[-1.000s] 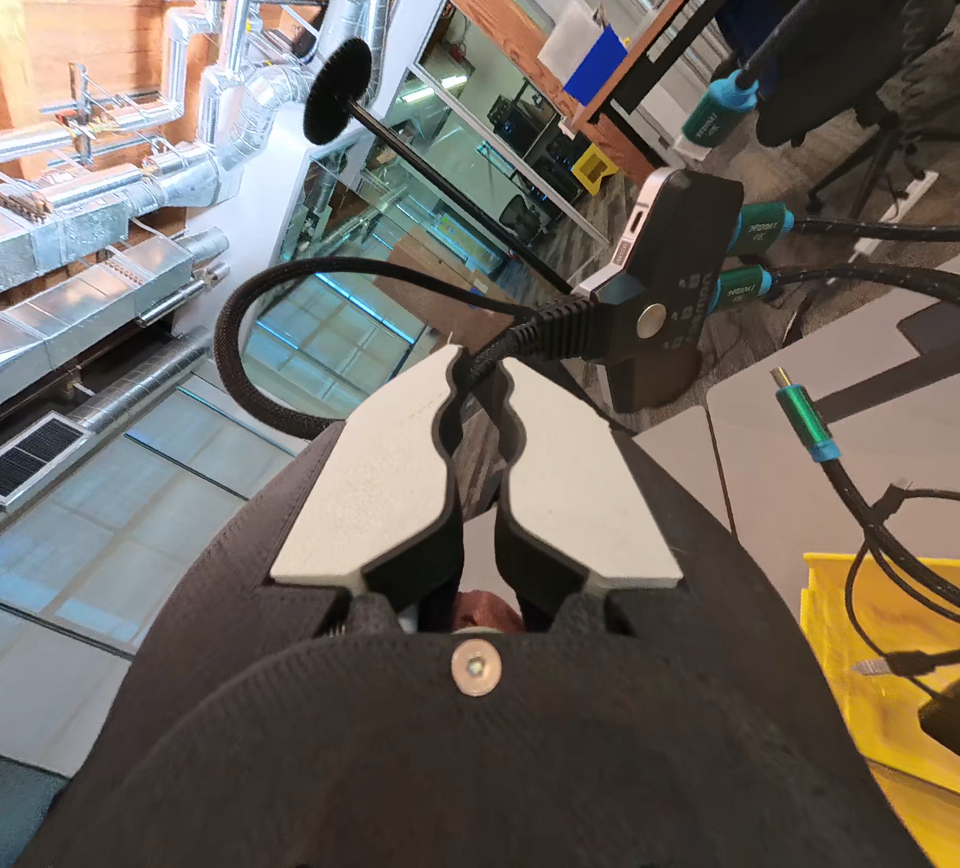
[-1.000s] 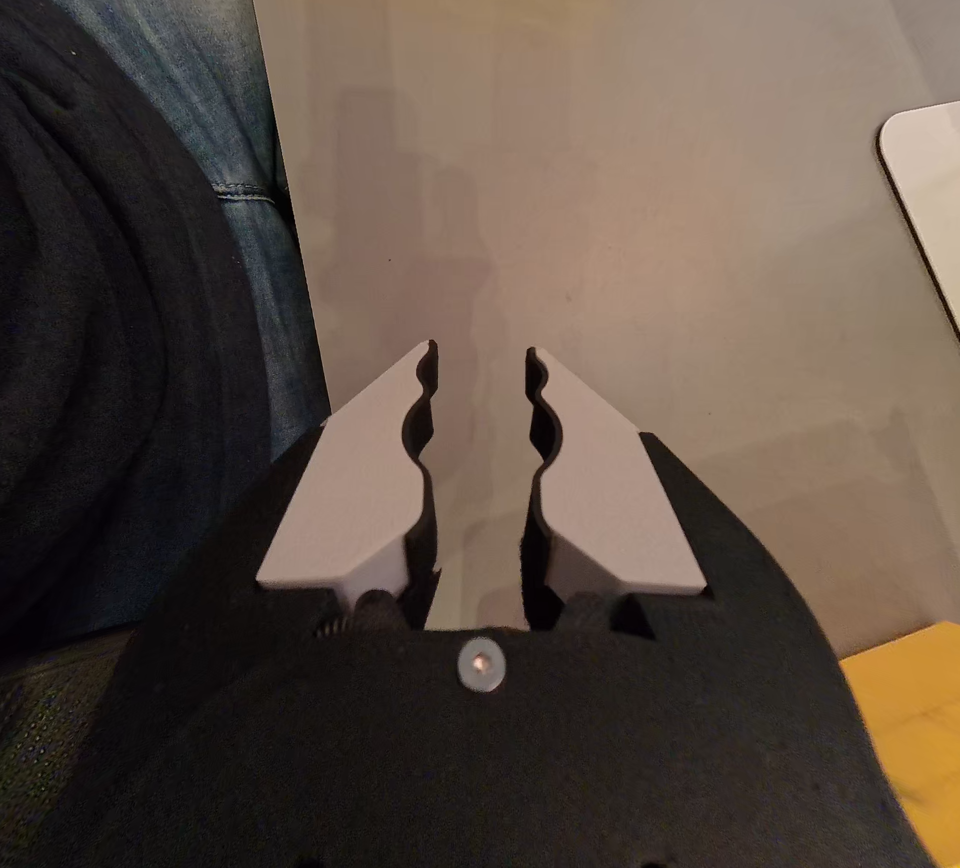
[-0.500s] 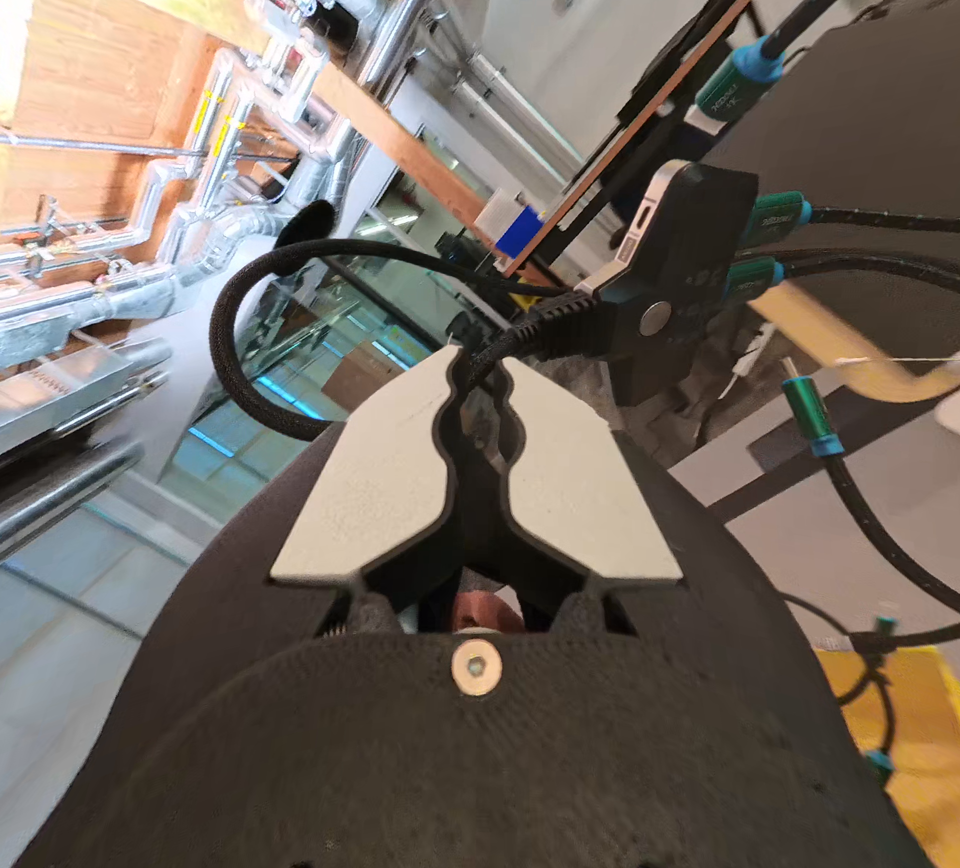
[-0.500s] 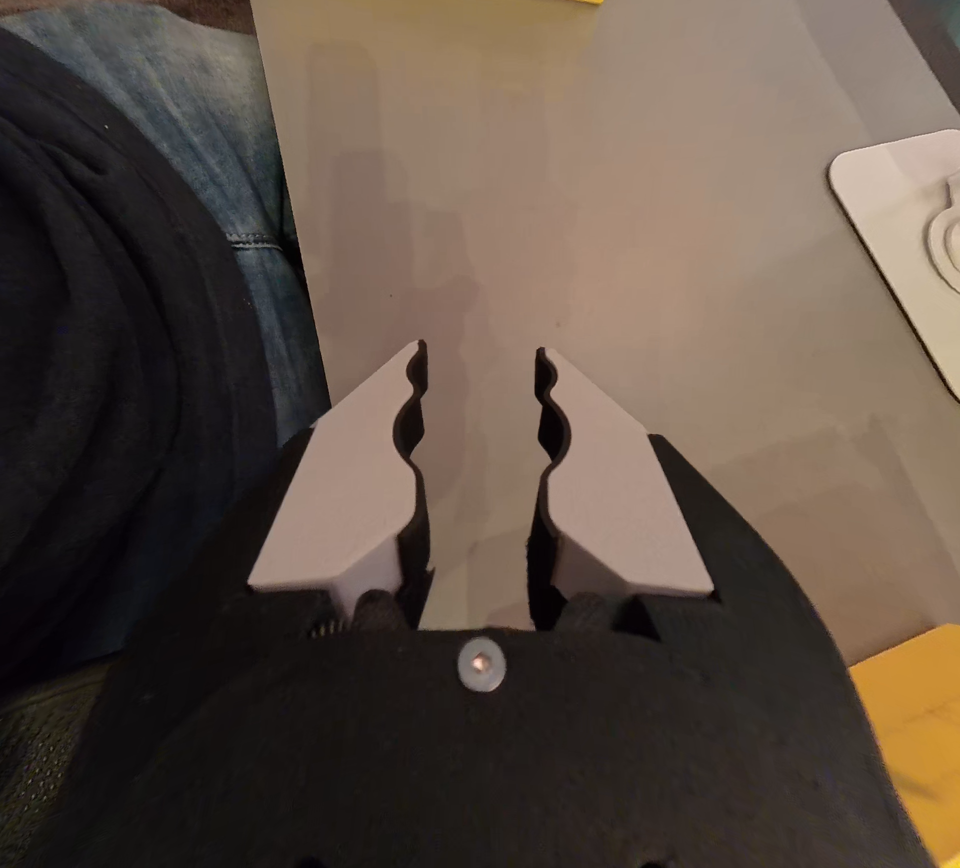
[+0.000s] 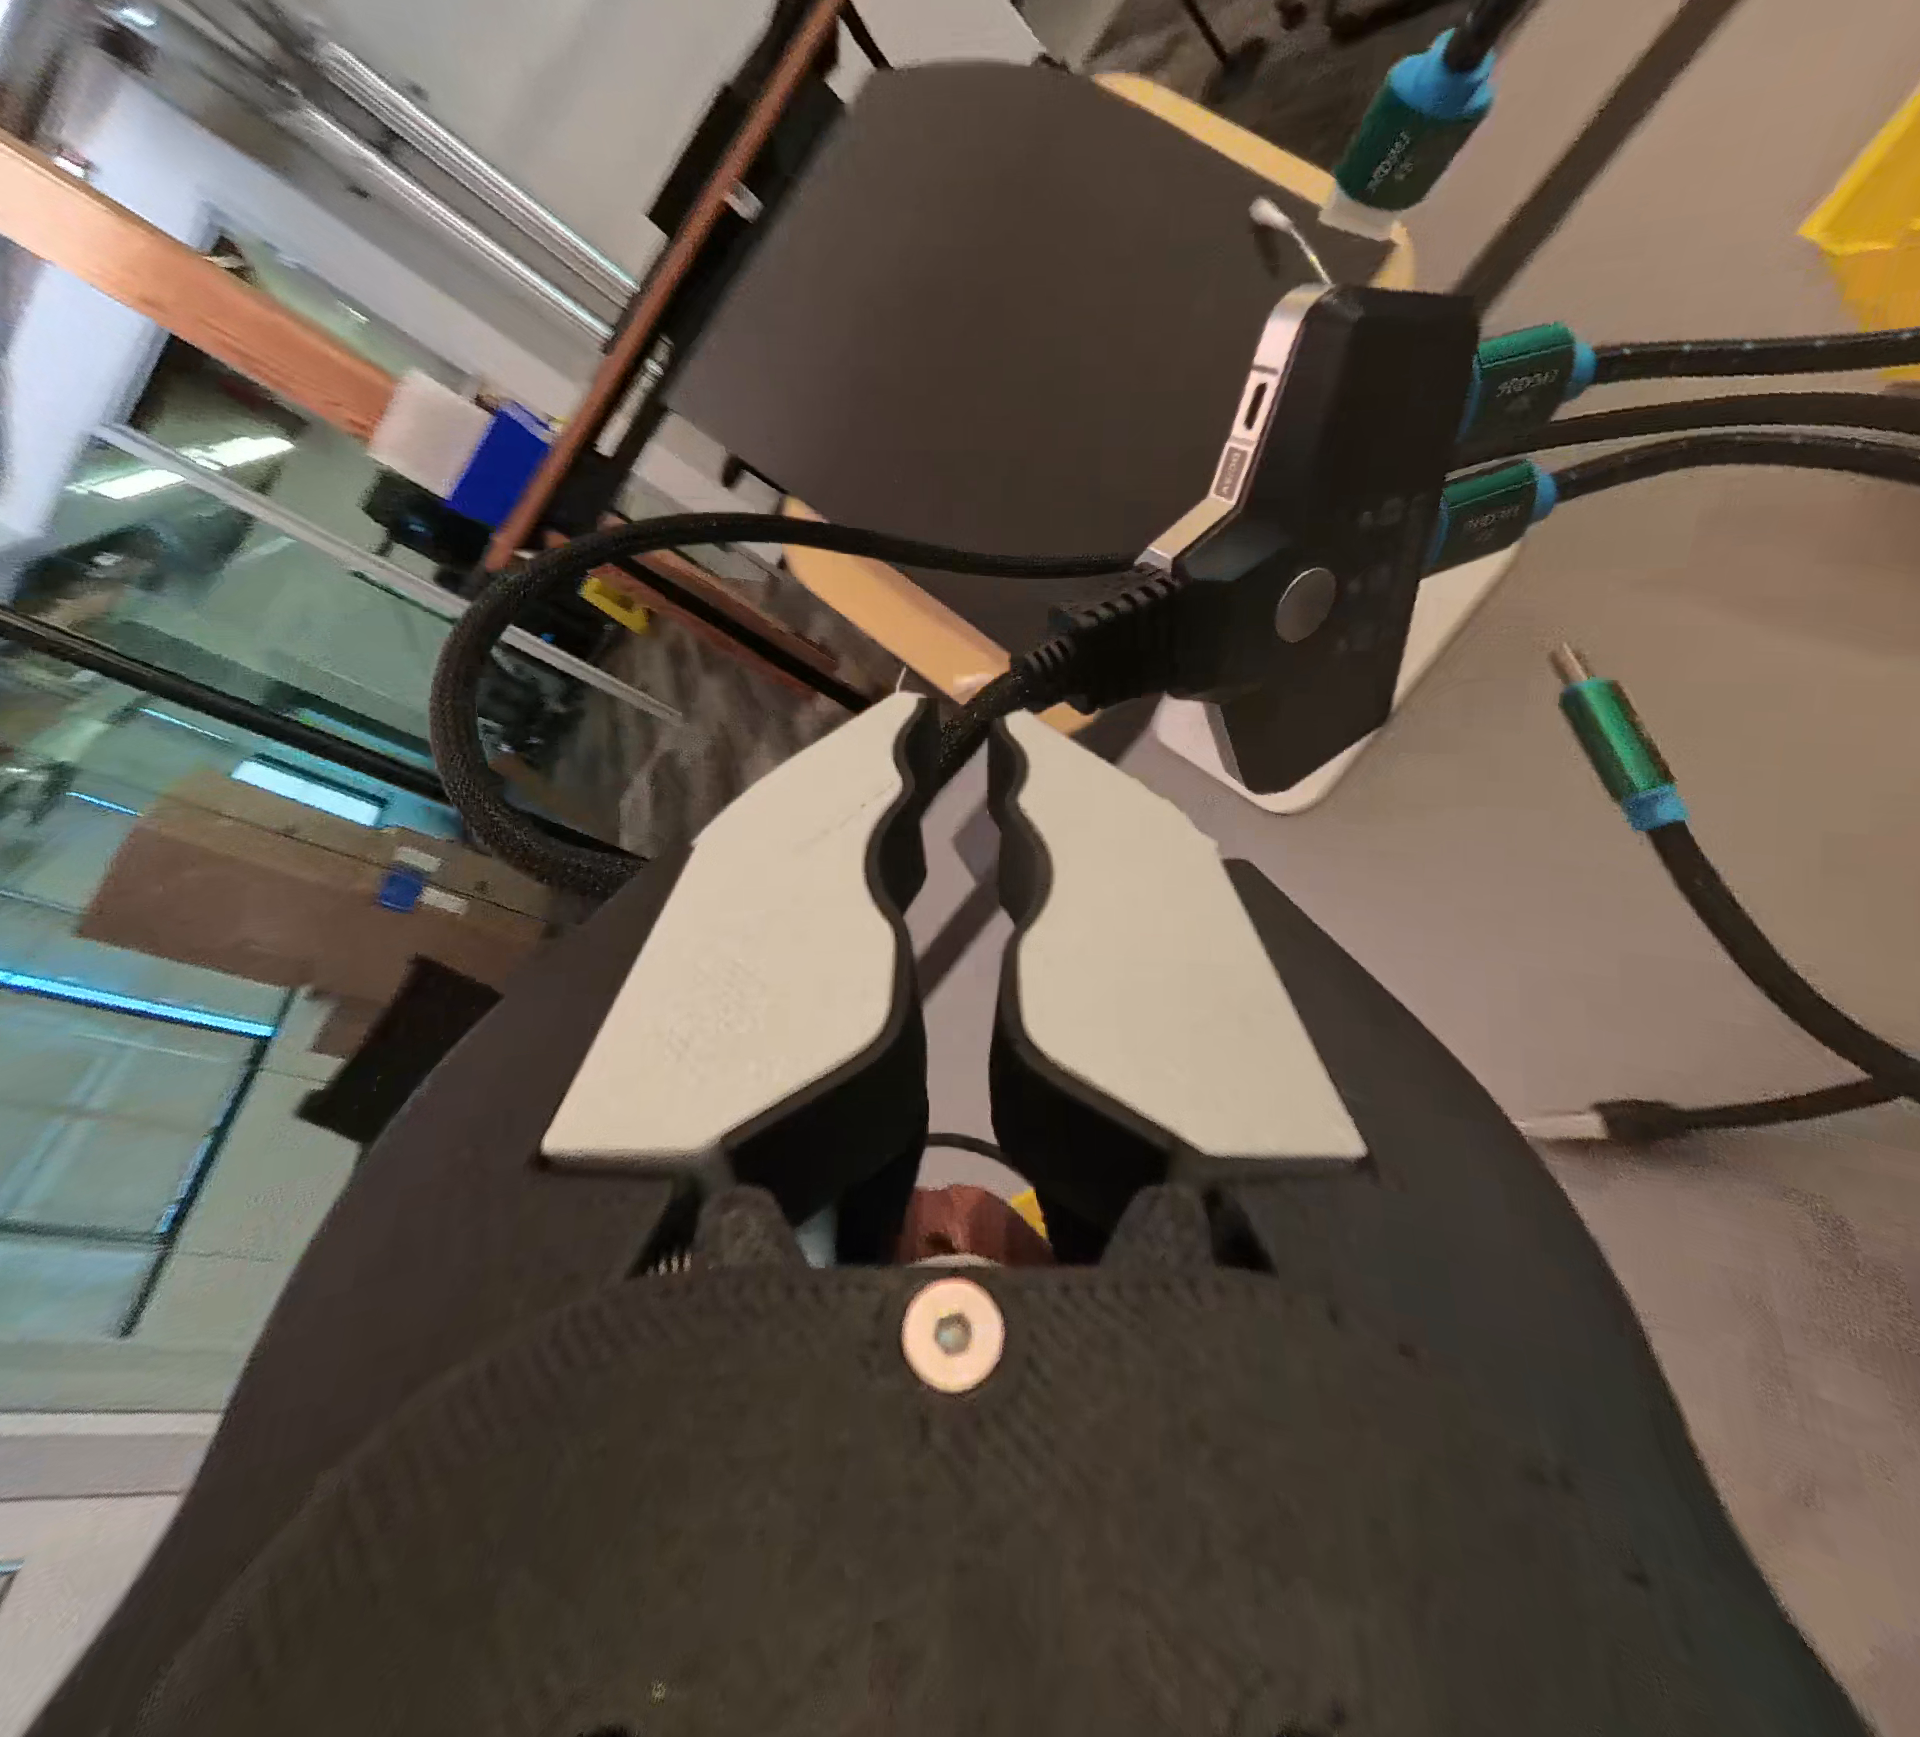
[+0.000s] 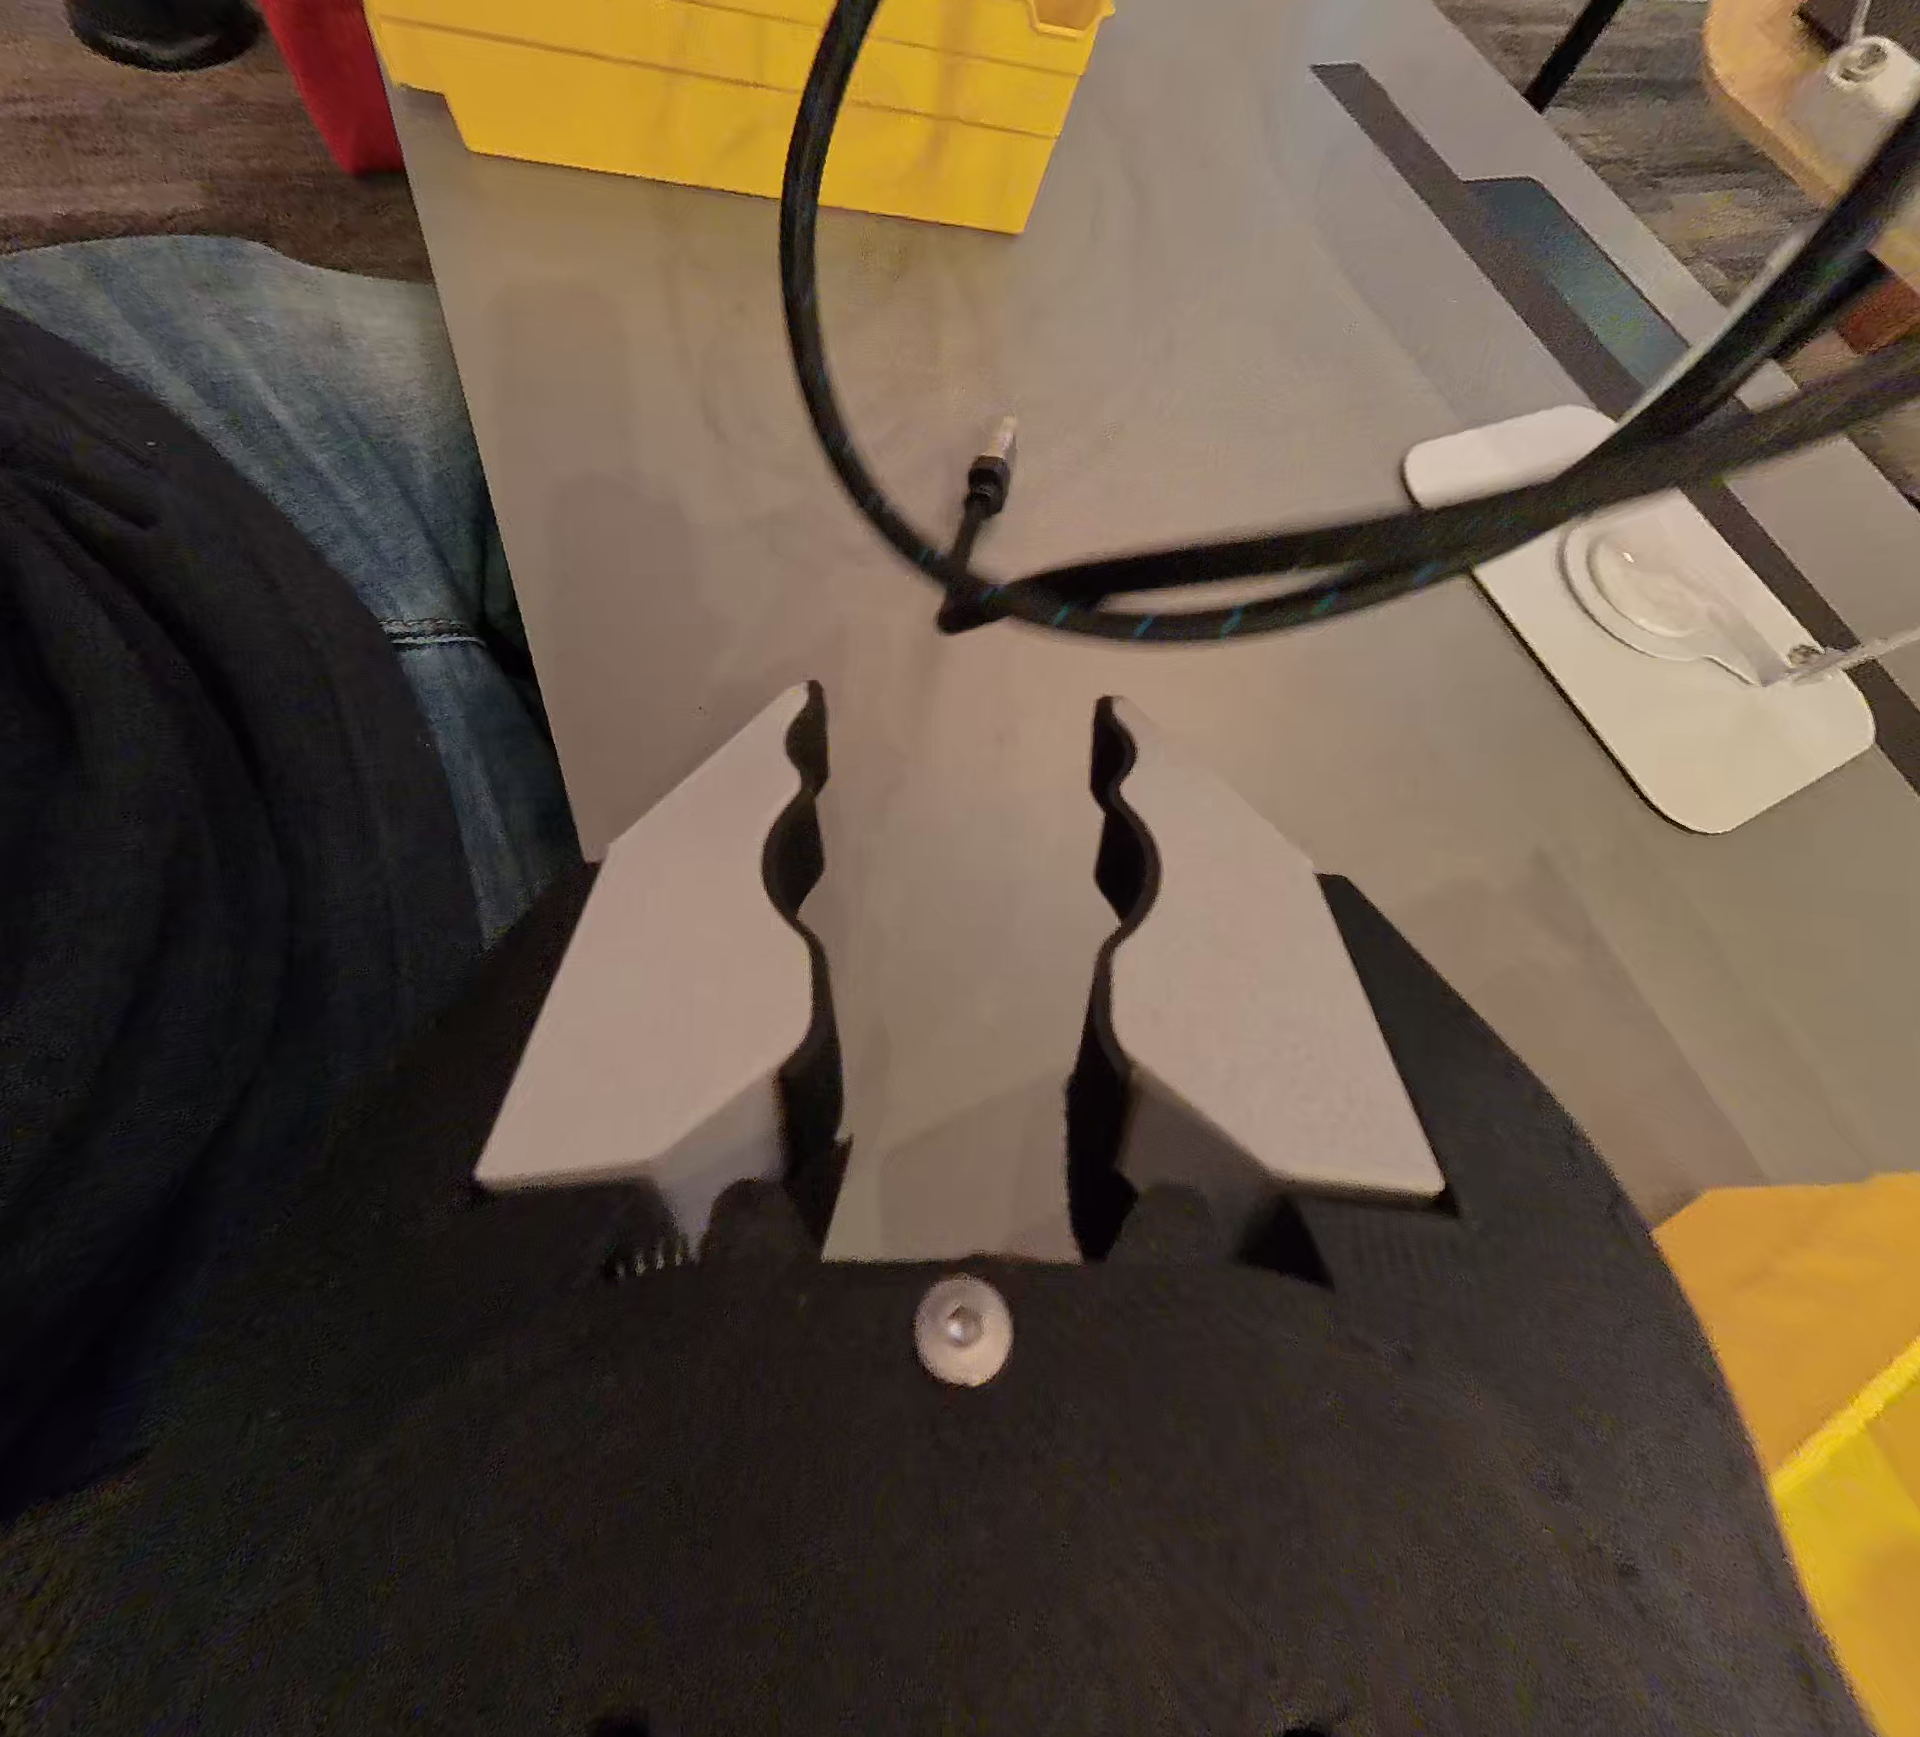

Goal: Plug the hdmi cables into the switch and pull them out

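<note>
The black switch [image 5: 1335, 534] hangs in the air at about two o'clock from the left gripper [image 5: 956, 731], whose fingertips pinch the switch's braided pigtail cable [image 5: 977, 716]. Two green-ended hdmi cables [image 5: 1496, 451] sit plugged into its far side; a third green plug [image 5: 1413, 129] hangs loose at one o'clock, a fourth [image 5: 1616, 757] at three o'clock. The right gripper [image 6: 961, 711] is spread wide over the grey table [image 6: 1195, 316], holding nothing, dark cables [image 6: 1247, 575] looping at twelve o'clock before a yellow bin [image 6: 675, 46].

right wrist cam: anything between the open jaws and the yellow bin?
Yes. In the right wrist view, looping black braided cables and a small loose plug cross the grey table before the yellow bin.
</note>
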Motion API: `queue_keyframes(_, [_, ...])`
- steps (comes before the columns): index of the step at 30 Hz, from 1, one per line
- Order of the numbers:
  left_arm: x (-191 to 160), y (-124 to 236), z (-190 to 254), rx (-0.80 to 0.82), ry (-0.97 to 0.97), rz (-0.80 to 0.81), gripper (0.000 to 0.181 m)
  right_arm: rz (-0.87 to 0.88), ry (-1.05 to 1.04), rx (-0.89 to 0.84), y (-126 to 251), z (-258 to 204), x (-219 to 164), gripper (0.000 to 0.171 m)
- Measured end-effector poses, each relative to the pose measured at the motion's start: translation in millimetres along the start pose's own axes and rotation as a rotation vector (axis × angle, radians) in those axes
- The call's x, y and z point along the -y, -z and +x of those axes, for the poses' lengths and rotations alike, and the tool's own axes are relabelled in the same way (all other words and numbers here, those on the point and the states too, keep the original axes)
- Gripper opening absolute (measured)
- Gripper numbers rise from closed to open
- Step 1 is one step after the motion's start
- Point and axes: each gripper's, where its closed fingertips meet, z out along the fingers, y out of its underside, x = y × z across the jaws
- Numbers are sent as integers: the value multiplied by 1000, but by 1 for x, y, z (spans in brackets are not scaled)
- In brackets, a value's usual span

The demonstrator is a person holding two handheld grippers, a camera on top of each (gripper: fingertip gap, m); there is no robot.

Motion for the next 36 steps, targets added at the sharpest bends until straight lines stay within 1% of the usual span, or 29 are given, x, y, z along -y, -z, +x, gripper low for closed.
queue_keyframes(1, [-8, -8, 14, -32, 20, -14, 8, -4, -13, 4, 2, 1, -2, 47])
queue_keyframes(2, [-17, -15, 27, -64, 41, -28, 8, -8, -19, 27, 3, -1, -4, 37])
queue_keyframes(3, [-27, -21, 38, -84, 61, -48, 8, -6, -18, 42, 3, -2, -6, 36])
queue_keyframes(4, [-38, -28, 47, -101, 78, -71, 8, -6, -21, 31, 4, -1, -8, 32])
queue_keyframes(6, [-59, -38, 67, -151, 129, -107, 7, -20, -55, 2, 6, 7, -13, 33])
queue_keyframes(8, [-80, -45, 88, -200, 184, -150, 7, -13, -99, -22, 6, 15, -14, 30])
queue_keyframes(12, [-116, -55, 128, -292, 278, -221, 6, -8, -113, -56, -5, 26, -12, 35])
queue_keyframes(15, [-134, -57, 150, -348, 360, -254, 6, -57, -105, -78, -26, 33, -15, 49])
queue_keyframes(17, [-140, -56, 159, -377, 402, -259, 5, -73, -85, -81, -41, 37, -13, 56])
queue_keyframes(24, [-149, -47, 180, -476, 575, -269, 5, -182, 16, -86, -99, 57, -19, 48])
queue_keyframes(29, [-147, -37, 191, -567, 712, -253, 4, -339, 214, -187, -131, 76, -43, 47])
queue_keyframes(30, [-145, -34, 192, -579, 721, -247, 4, -374, 252, -203, -135, 79, -50, 45])
queue_keyframes(34, [-145, -24, 199, -626, 772, -244, 4, -410, 357, -217, -149, 79, -59, 16])
queue_keyframes(36, [-150, -23, 200, -629, 779, -246, 4, -412, 363, -192, -152, 76, -61, 14])
